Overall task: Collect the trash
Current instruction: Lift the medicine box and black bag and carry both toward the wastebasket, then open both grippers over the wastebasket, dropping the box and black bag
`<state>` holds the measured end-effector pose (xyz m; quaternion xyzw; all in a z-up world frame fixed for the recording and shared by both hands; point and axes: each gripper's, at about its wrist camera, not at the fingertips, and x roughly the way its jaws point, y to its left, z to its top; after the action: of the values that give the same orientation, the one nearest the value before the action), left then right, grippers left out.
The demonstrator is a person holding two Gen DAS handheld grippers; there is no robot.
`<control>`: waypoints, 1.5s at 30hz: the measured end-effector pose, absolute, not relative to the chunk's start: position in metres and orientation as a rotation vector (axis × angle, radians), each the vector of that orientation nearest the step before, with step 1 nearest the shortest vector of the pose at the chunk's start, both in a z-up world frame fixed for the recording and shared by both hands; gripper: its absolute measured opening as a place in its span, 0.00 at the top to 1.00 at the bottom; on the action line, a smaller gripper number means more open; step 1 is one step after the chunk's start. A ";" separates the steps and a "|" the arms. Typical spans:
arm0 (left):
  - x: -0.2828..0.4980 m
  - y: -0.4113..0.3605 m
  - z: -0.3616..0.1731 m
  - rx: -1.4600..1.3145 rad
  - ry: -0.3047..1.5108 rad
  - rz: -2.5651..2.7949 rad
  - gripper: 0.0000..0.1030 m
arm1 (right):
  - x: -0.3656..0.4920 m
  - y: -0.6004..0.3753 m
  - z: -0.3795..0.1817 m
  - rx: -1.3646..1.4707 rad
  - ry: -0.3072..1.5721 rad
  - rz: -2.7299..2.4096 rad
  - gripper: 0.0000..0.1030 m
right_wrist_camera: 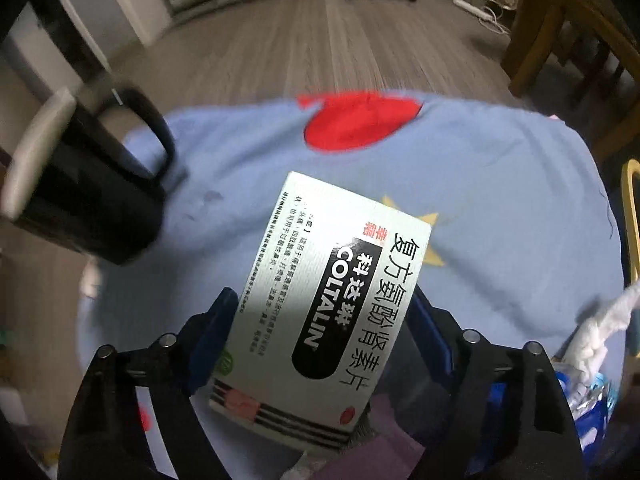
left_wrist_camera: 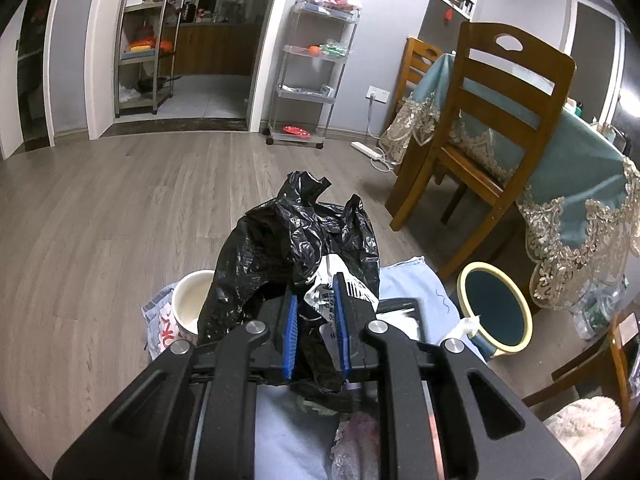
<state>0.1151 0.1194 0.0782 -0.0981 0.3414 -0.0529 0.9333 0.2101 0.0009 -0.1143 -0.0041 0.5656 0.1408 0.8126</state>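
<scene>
Medicine box (right_wrist_camera: 320,304) sits between the right tool's (right_wrist_camera: 324,320) wide blue pads, over the blue cloth (right_wrist_camera: 500,208); grip contact unclear (blurred). Left tool (left_wrist_camera: 316,308) clenched on black bag (left_wrist_camera: 288,236). Risk: bag mouth looks collapsed, so box could miss or slip.

My left fingers (left_wrist_camera: 295,330), ribbed blue rubber on matt black plastic, pinch a bag (left_wrist_camera: 280,240) of thin, crinkled, glossy black film. Between my right fingers (right_wrist_camera: 218,334) sits a smooth printed card box (right_wrist_camera: 320,308). Beneath lies soft matt blue cloth (right_wrist_camera: 500,200), beside it a glossy black mug (right_wrist_camera: 86,188).
</scene>
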 end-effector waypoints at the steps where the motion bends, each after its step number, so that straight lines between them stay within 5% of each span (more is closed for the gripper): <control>1: 0.115 0.117 0.079 -0.198 0.697 -0.110 0.85 | 0.208 -0.005 -0.106 0.023 1.190 0.317 0.20; 19: 0.115 0.049 0.084 -0.052 0.684 -0.189 0.85 | 0.185 -0.196 0.068 0.211 0.882 0.356 0.22; 45: 0.193 -0.175 0.008 0.202 0.899 -0.496 0.85 | 0.238 -0.356 -0.004 0.226 0.972 0.155 0.22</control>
<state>0.1930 -0.1749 0.0084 0.0966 0.4292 -0.2366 0.8663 0.2377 -0.3563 -0.0036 0.1084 0.4657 0.0741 0.8752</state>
